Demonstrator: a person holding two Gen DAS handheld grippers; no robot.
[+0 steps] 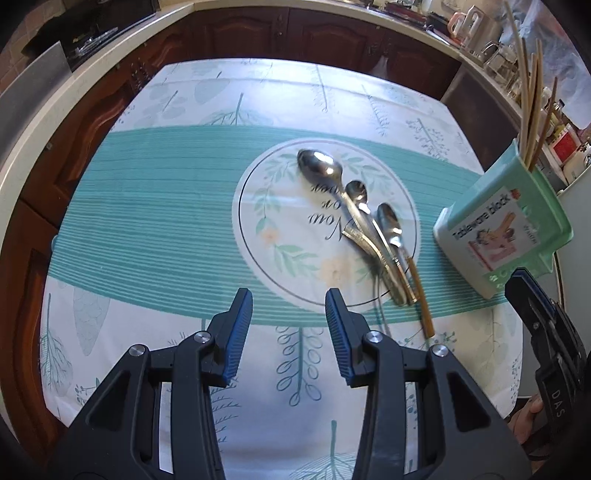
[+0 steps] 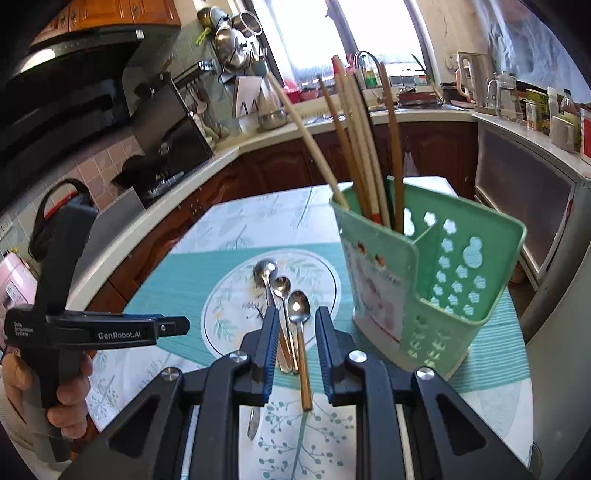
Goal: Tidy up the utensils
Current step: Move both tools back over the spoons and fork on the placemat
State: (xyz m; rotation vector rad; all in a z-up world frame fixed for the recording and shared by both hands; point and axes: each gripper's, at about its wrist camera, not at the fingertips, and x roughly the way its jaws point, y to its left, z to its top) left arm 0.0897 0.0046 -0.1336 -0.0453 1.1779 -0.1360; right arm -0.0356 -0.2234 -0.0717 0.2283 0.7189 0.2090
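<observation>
Three metal spoons lie side by side on the round print of the tablecloth; they also show in the right wrist view, one with a gold handle. A green utensil holder stands to their right with several chopsticks in its rear compartment; its front compartment is empty. My left gripper is open and empty, above the table, left of the spoon handles. My right gripper is open and empty, hovering above the spoon handles.
The table has a teal and white cloth. Dark wood cabinets and a counter surround it. A stove is at the left, a sink and window behind, jars and a kettle at the right.
</observation>
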